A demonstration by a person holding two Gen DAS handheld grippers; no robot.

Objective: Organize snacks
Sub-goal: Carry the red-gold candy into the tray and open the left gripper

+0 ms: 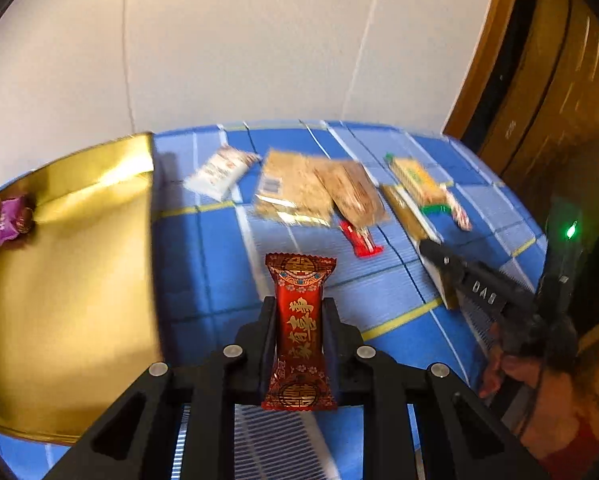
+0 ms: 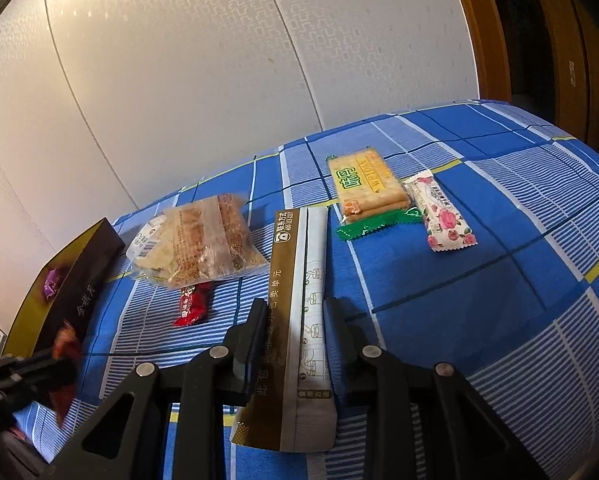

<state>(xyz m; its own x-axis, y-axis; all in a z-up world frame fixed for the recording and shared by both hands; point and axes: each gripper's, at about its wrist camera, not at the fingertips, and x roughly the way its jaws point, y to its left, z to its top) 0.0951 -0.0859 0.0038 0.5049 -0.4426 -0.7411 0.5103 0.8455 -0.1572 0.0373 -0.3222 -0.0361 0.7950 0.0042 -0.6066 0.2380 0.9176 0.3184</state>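
Observation:
My left gripper [image 1: 299, 308] is shut on a red candy packet [image 1: 299, 332] with gold characters, held upright above the blue checked cloth [image 1: 203, 264]. To its left stands an open box with a gold inside [image 1: 71, 280], and a purple candy [image 1: 11, 220] lies in it. My right gripper [image 2: 297, 308] is shut on a long gold-and-white sachet [image 2: 299, 272] that lies along the cloth. The right wrist view shows the left gripper [image 2: 27, 372] low on the left beside the box's dark wall [image 2: 83, 280].
On the cloth lie a clear bag of crackers [image 2: 203, 240], a small red packet [image 2: 193, 304], a yellow cracker pack [image 2: 363, 188], a pink rose-printed packet [image 2: 439, 212] and a white packet [image 1: 221, 172]. A wall stands behind and a wooden door frame [image 1: 483, 48] at the right.

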